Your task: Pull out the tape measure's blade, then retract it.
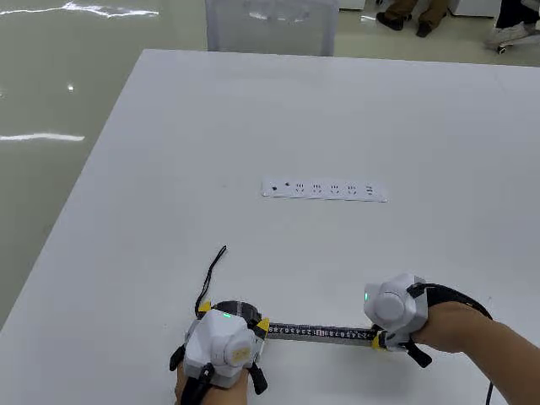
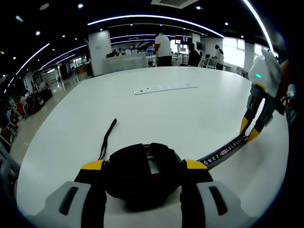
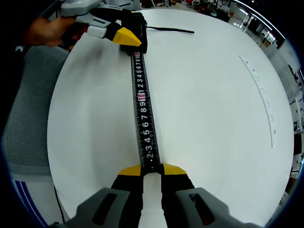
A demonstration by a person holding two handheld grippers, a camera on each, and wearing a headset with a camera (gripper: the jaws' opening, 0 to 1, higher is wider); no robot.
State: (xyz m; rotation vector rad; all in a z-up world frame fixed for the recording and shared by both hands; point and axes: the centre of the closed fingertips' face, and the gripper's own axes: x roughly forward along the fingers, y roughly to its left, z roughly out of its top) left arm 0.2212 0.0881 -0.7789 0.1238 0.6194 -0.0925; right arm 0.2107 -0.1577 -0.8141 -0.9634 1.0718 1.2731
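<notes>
Left claw: the left gripper (image 2: 143, 165) is clamped across a tape measure case (image 2: 137, 183), one yellow-tipped jaw on each side of it.
Right claw: the right gripper (image 3: 152, 169) is pinched shut on the free end of the blade (image 3: 141, 99), its yellow tips meeting over the strip.
Where the tape is: near edge of the table (image 1: 337, 110), with the case near left and the blade running right to the other claw.
Case: black, rounded and domed, with a dull finish; a thin black strap (image 1: 213, 272) trails from it toward the far side.
Blade: a thin, narrow dark strip with pale numerals and one red mark, stretched straight and low over the table.
Table: white, smooth, faintly glossy.
Power strip (image 1: 325, 190): flat, white, oblong; farther off and well apart from the work.
Stage: the pull-out looks done and retracting is left.
Risk, snap-back: if the right claw lets go all at once, the spring would likely whip the blade back and slam its end into the case.
Risk, twist: the rounded case could roll between the jaws under the blade's pull.
Risk, kink: steering the thin strip off-line could buckle it.
</notes>
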